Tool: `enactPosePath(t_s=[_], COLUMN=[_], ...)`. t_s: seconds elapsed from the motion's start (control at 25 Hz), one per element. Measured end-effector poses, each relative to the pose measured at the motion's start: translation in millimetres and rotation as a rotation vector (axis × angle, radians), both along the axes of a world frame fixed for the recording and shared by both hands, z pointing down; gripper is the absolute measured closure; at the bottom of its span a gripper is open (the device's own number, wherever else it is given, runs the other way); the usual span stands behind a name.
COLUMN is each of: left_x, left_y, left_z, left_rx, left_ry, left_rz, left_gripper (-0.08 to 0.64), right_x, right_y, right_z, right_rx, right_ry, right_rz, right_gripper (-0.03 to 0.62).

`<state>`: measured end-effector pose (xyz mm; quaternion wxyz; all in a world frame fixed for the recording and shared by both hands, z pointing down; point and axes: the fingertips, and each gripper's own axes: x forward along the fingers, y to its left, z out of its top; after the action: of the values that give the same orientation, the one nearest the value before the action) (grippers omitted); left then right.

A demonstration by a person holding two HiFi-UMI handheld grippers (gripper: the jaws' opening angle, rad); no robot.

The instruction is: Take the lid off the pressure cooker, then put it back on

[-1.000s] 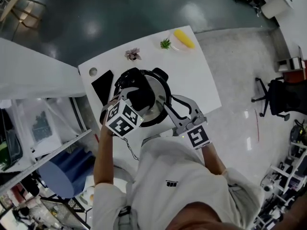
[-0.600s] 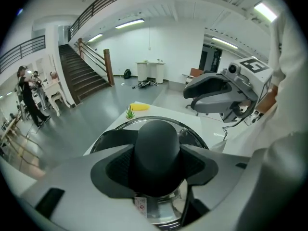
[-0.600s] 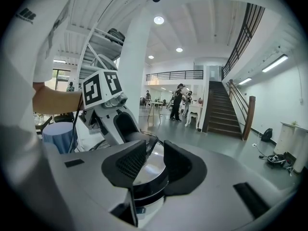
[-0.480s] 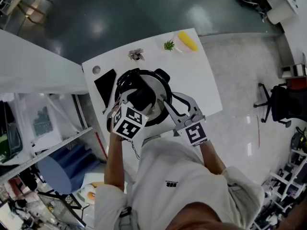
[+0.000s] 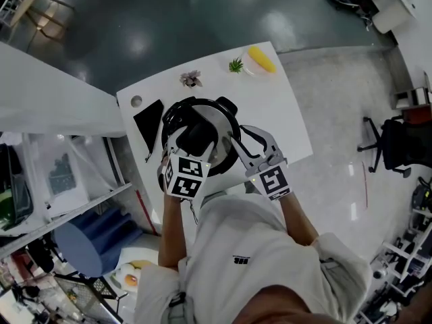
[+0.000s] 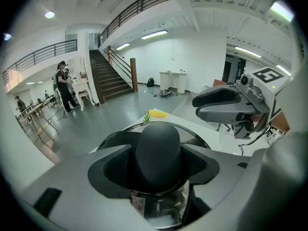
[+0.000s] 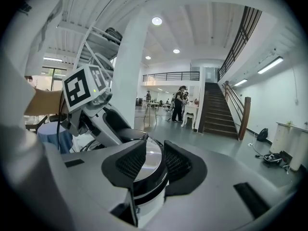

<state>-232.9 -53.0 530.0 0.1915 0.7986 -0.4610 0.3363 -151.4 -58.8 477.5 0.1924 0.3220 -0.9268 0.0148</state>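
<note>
The pressure cooker (image 5: 219, 117) stands on the white table (image 5: 283, 120) with its silver lid (image 7: 150, 163) on. In the head view my left gripper (image 5: 196, 140) reaches over the lid from the near side. Its jaws stand on either side of the black knob (image 6: 158, 148) and are opening; the pads do not seem to press on it. My right gripper (image 5: 246, 140) points at the cooker's right rim, open, and the lid's edge shows through the gap between its pads (image 7: 131, 163). From the left gripper view, the right gripper (image 6: 221, 105) hovers just beyond the lid.
On the table's far side lie a black flat pad (image 5: 148, 121), a small dried flower (image 5: 190, 78), a green sprig (image 5: 234, 64) and a yellow thing (image 5: 260, 57). A shelf rack (image 5: 61, 174) is at the left, and an office chair (image 5: 398, 137) at the right.
My left gripper has rolled about the knob, so its marker cube has swung from the cooker's left to its near side, and its jaws have widened. The right gripper has hardly moved.
</note>
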Motion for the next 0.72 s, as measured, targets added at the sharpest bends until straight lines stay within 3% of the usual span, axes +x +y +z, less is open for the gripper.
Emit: enactPosePath(t_s=[0.16,0.32,0.48,0.72], left_x=[-3,-5,-10,-5], left_y=[0,4,15,29], left_z=[-25,-50,-56,-56], left_rx=[0.163,0.285,0.323,0.318], left_ry=[0.073,0.088,0.107,0.12], left_rz=[-0.077,-0.112,-0.185,-0.252], left_gripper=[0.241,0.265,0.289,0.317], right_x=[-2,-4,-5,0], right_y=[0,3,9,13], right_z=[-8,-14,-10,-14], right_rx=[0.022,0.03,0.067,0.08], right_ry=[-0.012,-0.008,0.037,0.031], right_rz=[0.004,0.011,-0.015,-0.038], right_gripper=[0.476,0.477,0.48,0.482])
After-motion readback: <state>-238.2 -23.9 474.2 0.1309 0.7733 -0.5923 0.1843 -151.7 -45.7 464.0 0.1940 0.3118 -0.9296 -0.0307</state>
